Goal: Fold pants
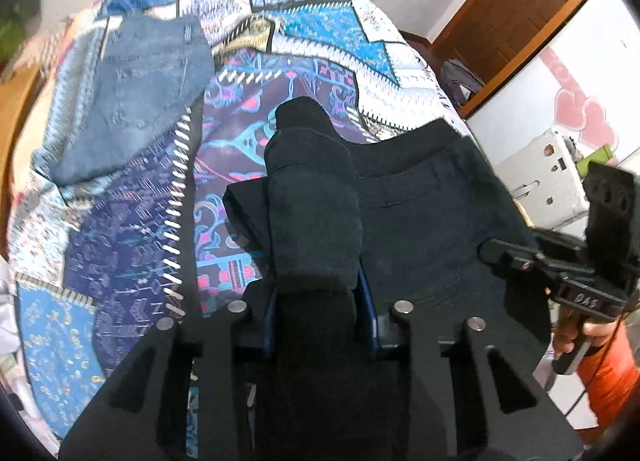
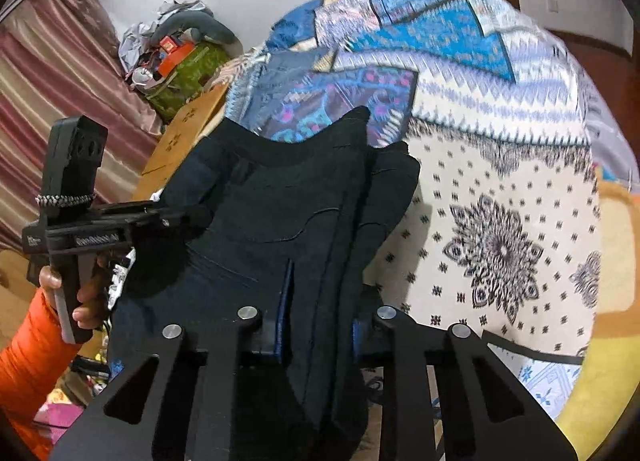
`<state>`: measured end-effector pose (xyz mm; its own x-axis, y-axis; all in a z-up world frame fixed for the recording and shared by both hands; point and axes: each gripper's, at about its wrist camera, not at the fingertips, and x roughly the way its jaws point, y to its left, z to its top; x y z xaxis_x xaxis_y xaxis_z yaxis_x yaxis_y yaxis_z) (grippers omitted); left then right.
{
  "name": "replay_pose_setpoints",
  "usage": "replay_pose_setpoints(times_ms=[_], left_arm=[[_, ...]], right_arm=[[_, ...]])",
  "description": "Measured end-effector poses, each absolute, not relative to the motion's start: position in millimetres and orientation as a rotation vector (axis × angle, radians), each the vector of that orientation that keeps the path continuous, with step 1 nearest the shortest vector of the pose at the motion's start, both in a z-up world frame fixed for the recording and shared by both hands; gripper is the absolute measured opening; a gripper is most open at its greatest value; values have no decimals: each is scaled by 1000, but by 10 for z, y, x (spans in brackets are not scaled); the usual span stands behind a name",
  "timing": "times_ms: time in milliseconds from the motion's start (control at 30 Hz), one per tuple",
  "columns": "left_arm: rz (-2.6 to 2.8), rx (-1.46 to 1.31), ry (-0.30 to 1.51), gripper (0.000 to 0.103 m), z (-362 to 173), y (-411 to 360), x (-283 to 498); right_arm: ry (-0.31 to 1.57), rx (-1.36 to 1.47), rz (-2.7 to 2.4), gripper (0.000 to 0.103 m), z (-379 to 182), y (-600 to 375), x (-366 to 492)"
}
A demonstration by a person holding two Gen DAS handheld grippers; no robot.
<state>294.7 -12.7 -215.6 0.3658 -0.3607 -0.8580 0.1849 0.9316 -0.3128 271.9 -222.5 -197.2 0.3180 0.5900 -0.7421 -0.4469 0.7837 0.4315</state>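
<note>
Both grippers (image 1: 318, 293) (image 2: 320, 301) down-tilted (pants (image 1: 420, 197) pinched)

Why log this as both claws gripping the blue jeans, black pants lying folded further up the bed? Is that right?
Swapped. Both the left claw and right claw grip the black pants; the left wrist view shows the blue jeans lying further up the bed, untouched.

home bedroom (patchwork bedspread (image 1: 132, 221), curtain (image 2: 52, 73), wooden door (image 1: 516, 17))
</note>
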Motion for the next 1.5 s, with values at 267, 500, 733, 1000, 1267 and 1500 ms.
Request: replay_pose_setpoints(times_ms=[267,500,733,1000,1267,1500], left_arm=[[-310,-143,956,31,-1507,154,2805],[-224,-124,789,31,-943,627,2831],[-135,-136,712,31,-719,1116,3185],[-43,-130,722,31,-1029,1504,3807],[8,-129,791,31,-1650,1749,4577],[59,-125,886,31,-2291,1852,5170]], right_arm=[[922,98,705,18,-1566,-1959,2712],[768,59,758,17,-1088,-1484,2933],[678,36,782,16,-925,-984,3314],[703,42,770,16,-1156,-480,3870],[778,38,733,16,-1551,-121,4469],[854,11,687,16,-1954,82,4844]])
